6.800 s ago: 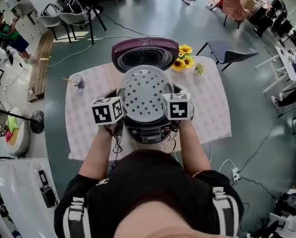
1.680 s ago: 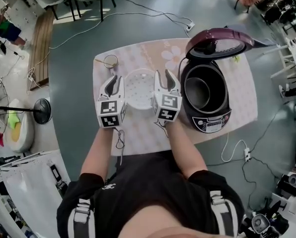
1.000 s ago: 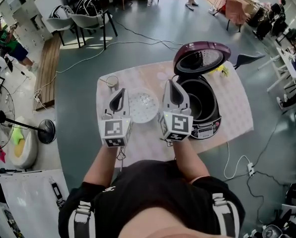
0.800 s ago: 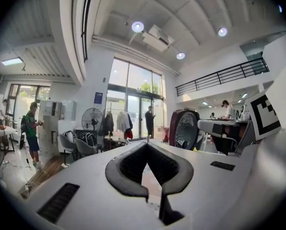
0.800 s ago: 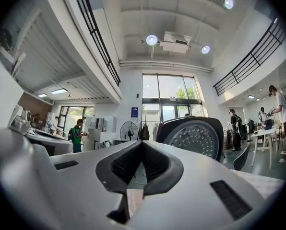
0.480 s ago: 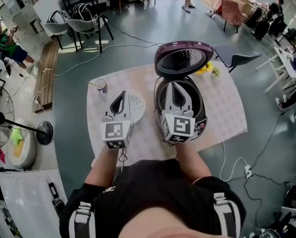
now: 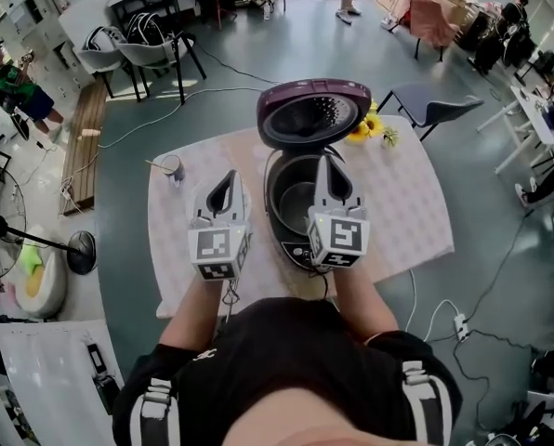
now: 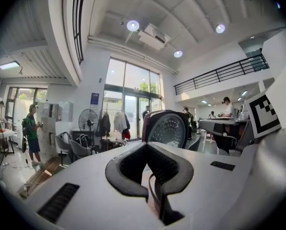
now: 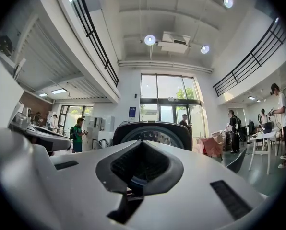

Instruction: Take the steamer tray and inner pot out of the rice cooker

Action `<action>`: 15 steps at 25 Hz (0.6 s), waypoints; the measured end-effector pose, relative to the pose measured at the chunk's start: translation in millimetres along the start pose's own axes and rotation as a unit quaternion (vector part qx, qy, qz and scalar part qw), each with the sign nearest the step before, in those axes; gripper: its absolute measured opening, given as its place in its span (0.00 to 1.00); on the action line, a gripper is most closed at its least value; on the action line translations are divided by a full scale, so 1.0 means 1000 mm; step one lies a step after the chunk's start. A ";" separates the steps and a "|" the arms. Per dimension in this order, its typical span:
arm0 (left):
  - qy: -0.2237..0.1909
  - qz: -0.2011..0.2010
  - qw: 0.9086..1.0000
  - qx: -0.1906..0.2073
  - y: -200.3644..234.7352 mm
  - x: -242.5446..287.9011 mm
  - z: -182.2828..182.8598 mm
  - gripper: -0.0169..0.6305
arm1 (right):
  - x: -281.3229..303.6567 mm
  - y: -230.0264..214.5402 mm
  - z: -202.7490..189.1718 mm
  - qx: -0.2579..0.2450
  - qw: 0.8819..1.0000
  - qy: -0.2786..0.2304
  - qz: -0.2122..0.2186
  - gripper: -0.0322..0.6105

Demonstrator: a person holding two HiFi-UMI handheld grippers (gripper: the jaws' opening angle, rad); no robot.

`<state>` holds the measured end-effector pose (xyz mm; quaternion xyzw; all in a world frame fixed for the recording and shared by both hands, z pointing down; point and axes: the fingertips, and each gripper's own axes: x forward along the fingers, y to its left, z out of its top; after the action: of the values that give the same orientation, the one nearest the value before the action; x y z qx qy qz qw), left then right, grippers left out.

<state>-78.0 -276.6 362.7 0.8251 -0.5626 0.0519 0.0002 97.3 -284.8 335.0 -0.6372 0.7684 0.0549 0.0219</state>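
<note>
Left tongs [image 7: 229, 180] and right tongs [image 7: 329, 163] are both closed, empty. The open rice cooker [image 7: 279, 219], inner pot [image 7: 297, 199] inside, lies under the right tongs, beside the left.

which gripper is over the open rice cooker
The right gripper, above the open rice cooker; the left gripper hangs beside it, over the tablecloth.

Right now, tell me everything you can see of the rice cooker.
The rice cooker stands on the clothed table, dark-bodied, its rounded maroon lid swung up at the back, showing a perforated metal underside. The inner pot sits inside, seemingly empty. The shut right gripper hangs over its right rim; contact cannot be told.
</note>
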 end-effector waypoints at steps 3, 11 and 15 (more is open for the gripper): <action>0.004 -0.002 1.000 0.001 -0.016 0.010 0.000 0.03 | -0.001 -0.020 -0.002 -0.003 1.000 -0.001 0.002 0.05; 0.011 -0.010 1.000 0.005 -0.041 0.028 -0.004 0.03 | -0.004 -0.053 -0.011 -0.001 1.000 0.006 -0.007 0.05; 0.007 -0.013 1.000 0.005 -0.051 0.035 0.000 0.04 | -0.008 -0.065 -0.011 0.024 1.000 -0.007 0.015 0.07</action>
<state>-17.6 -290.1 368.9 0.8323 -0.5511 0.0604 0.0002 163.2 -290.5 343.3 -0.6241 0.7791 0.0408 0.0417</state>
